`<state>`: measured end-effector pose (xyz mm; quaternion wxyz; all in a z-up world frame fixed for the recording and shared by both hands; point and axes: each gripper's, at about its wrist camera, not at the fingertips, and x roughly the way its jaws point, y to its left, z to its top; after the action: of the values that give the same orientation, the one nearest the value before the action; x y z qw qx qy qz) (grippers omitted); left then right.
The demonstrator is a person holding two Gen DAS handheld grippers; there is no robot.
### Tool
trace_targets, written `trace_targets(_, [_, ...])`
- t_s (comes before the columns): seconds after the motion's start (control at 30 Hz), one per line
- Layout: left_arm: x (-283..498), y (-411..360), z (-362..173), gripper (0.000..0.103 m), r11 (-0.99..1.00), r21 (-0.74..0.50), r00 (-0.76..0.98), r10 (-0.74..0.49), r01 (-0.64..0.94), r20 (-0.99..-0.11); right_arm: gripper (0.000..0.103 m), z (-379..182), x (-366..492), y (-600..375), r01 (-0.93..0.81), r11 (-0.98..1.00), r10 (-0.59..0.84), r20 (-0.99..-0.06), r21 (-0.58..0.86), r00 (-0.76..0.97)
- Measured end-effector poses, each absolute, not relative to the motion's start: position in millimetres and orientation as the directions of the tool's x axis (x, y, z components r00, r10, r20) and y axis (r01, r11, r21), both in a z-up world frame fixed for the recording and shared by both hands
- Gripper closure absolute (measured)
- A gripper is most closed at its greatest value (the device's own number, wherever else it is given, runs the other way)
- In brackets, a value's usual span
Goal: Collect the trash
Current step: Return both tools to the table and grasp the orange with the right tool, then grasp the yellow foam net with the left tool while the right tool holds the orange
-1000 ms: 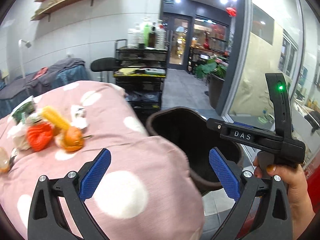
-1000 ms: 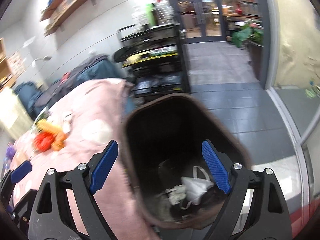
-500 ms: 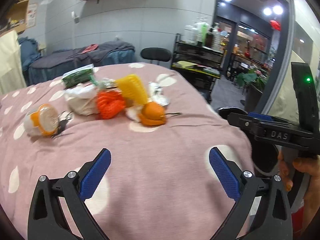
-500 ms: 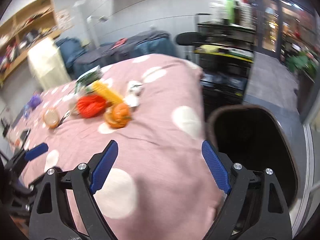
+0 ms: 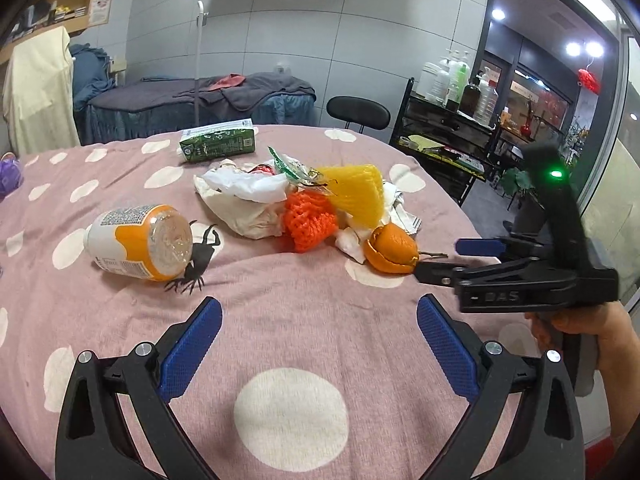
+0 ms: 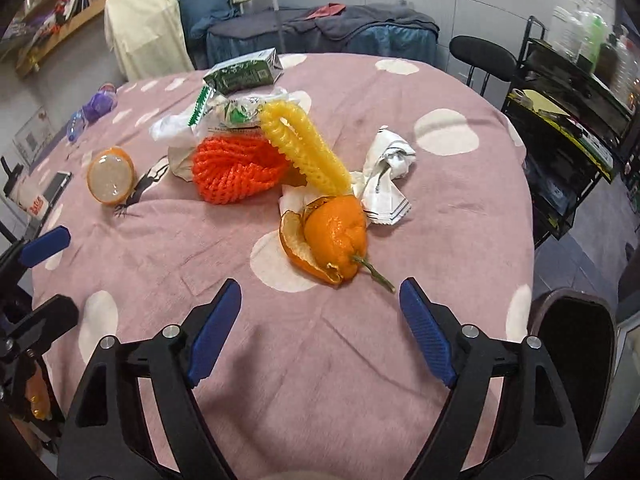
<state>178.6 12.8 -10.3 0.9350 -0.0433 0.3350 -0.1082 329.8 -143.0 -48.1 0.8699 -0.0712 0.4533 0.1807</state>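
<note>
You are holding both tongs wide and empty, left tongs (image 5: 316, 336) and right tongs (image 6: 320, 312). The right tongs are hovering near the orange peel (image 6: 328, 240) lying on the surface (image 6: 440, 240)

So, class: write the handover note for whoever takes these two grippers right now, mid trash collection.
Left gripper: open, empty, over the pink cloth.
Right gripper: open, empty, aimed at the orange peel.
Trash on the table: peel nearest, then orange net, yellow foam net, crumpled white wrapper, white bag with wrappers, lying bottle, green carton.
Bin: off the table's right edge; contents not visible.
Done: nothing gripped.
Left: probably peel first, then the rest.
</note>
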Motion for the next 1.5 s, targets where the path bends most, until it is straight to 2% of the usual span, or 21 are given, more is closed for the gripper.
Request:
trace_targets(0.03, [181,12,-11,0.007,0.973,-0.151,0.749,-0.233,0.177,-0.620,0.022,-52,338,-138,-0.384,0.923,0.230,-0.830,0.020,0.509])
trace_targets(0.1, [186,11,-13,0.007,0.972,-0.151,0.741,-0.236,0.182,-0.628,0.031,-60,352,-131,-0.393,0.919,0.207,-0.849,-0.001,0.486])
trace_targets(0.23, [193,11,-17,0.007,0.969,-0.158,0.728,-0.245,0.187,-0.640,0.038,-73,372,-120,-0.410,0.912,0.169,-0.882,-0.030,0.441])
trace_targets(0.4, [200,10,-21,0.007,0.967,-0.171,0.716,-0.254,0.188,-0.650,0.054,-75,376,-116,-0.423,0.904,0.152,-0.881,-0.059,0.448])
trace_targets(0.57, [209,8,-25,0.010,0.965,-0.180,0.703,-0.262,0.190,-0.661,0.061,-68,366,-121,-0.405,0.913,0.161,-0.865,-0.053,0.476])
trace_targets(0.83, [223,3,-25,0.022,0.958,-0.213,0.698,-0.286,0.192,-0.657,0.062,-39,331,-158,-0.342,0.935,0.272,-0.799,0.089,0.536])
trace_targets(0.97, [235,-5,-24,0.033,0.955,-0.224,0.693,-0.296,0.195,-0.658,0.062,-25,314,-173,-0.318,0.942,0.286,-0.763,0.112,0.579])
trace_targets(1.2, [262,-29,-19,0.037,0.941,-0.263,0.679,-0.337,0.213,-0.652,0.062,-19,290,-196,-0.264,0.957,0.267,-0.727,0.122,0.632])
trace_targets(1.5, [311,-63,-25,0.041,0.946,-0.272,0.656,-0.320,0.178,-0.683,0.062,-18,261,-226,-0.199,0.969,0.243,-0.698,0.146,0.673])
